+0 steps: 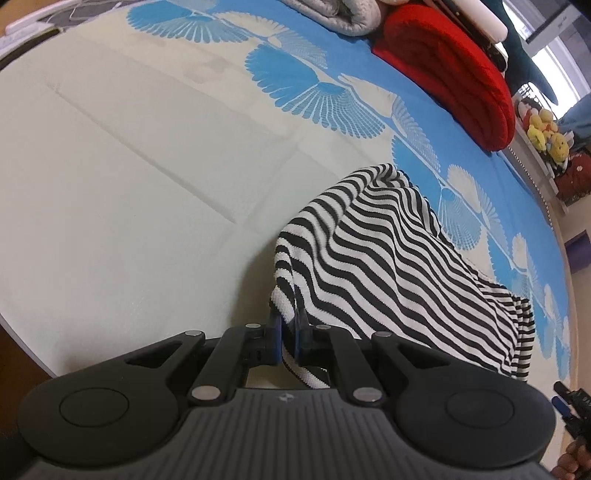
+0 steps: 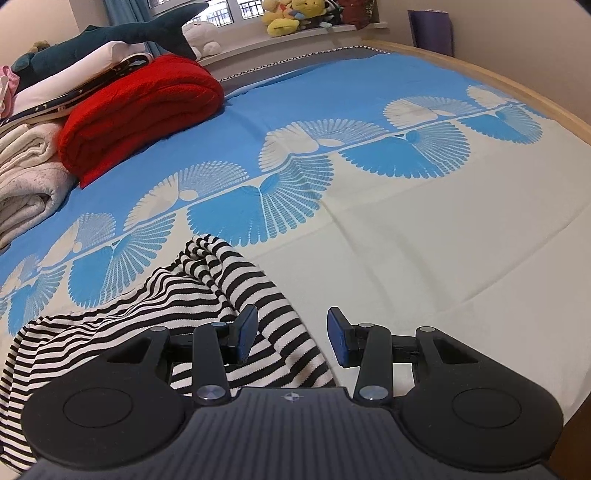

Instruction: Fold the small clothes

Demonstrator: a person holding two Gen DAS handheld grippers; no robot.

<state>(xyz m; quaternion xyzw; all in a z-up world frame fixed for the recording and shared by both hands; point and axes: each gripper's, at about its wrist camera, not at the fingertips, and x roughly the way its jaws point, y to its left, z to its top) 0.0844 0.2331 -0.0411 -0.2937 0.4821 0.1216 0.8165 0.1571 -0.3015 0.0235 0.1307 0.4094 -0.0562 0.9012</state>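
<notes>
Clearly, the left gripper [image 1: 289, 334] has its two blue pads pressed together on the white ribbed hem of the striped garment [image 1: 388, 254]. The cloth rises from the bed cover [image 1: 129, 166] up to this pinch, so one corner is lifted and the rest hangs down and spreads to the right in the left wrist view. The black and white stripes run in waves across the fabric, and its far end lies over the blue fan pattern of the cover.

In the right wrist view, the right gripper [image 2: 291, 334] has its pads spread apart and nothing is pressed between them. The striped garment [image 2: 207, 291] lies under and to the left of this gripper; a fold of it passes below the left pad, but the pads do not squeeze it. The right pad stands over the pale part of the bed cover [image 2: 443, 258].

At the far left of this view, a folded red blanket [image 2: 144, 110] rests on the blue half of the cover, beside a stack of pale folded towels [image 2: 29, 173]. Behind them lies a dark blue plush shark [image 2: 110, 35], and yellow soft toys [image 2: 291, 14] sit on the window sill at the far side.
</notes>
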